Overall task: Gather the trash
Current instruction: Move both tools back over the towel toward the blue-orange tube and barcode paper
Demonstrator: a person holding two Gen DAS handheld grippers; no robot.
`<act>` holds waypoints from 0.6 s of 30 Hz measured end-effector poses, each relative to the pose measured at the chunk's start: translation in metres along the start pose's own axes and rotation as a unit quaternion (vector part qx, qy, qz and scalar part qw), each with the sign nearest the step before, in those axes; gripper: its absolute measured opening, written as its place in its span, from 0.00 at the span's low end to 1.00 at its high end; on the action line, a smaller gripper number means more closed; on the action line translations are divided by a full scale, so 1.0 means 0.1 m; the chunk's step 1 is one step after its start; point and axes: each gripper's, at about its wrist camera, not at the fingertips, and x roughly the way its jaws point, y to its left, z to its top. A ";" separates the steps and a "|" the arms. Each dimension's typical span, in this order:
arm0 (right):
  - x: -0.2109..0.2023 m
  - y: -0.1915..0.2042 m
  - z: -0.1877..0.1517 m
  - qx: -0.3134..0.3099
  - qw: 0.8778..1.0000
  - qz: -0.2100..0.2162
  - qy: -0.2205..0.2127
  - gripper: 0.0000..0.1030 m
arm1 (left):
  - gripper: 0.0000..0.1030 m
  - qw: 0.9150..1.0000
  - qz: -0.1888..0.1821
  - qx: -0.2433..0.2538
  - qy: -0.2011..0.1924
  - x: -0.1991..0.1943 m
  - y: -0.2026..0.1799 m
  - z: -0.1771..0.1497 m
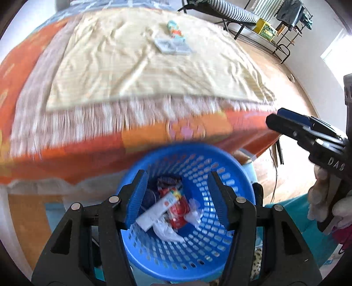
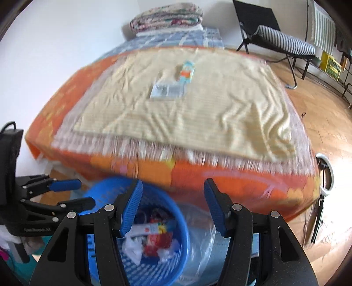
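Observation:
A blue perforated basket (image 1: 220, 242) stands on the floor at the foot of the bed and holds several pieces of trash: a red wrapper (image 1: 179, 212), a white box (image 1: 156, 212) and crumpled white paper (image 1: 167, 231). My left gripper (image 1: 177, 195) is open and empty right above the basket. My right gripper (image 2: 172, 208) is open and empty, above the basket's (image 2: 154, 270) right rim. On the bed's cream blanket lie a flat light-blue packet (image 2: 168, 89) and a teal-and-orange wrapper (image 2: 187, 71); they also show in the left wrist view (image 1: 173, 46) (image 1: 175, 29).
The bed (image 2: 220, 180) has an orange cover with a cream blanket (image 1: 143, 66) on it and folded bedding (image 2: 166, 17) at its head. A clear plastic bag (image 2: 200, 242) lies beside the basket. A striped folding chair (image 2: 277, 39) and a rack (image 1: 283, 28) stand on the wooden floor.

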 end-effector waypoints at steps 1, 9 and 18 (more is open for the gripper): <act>-0.01 -0.03 0.08 0.005 1.000 0.004 -0.006 0.55 | 0.57 1.000 0.001 0.004 -0.005 -0.01 -0.02 0.08; -0.06 -0.28 0.88 0.017 0.999 0.005 -0.037 0.58 | 0.58 0.999 -0.002 0.011 -0.038 0.00 -0.10 0.76; 0.19 -0.77 1.60 0.100 0.993 0.048 -0.049 0.69 | 0.70 0.998 -0.022 0.012 -0.053 0.29 -0.06 1.68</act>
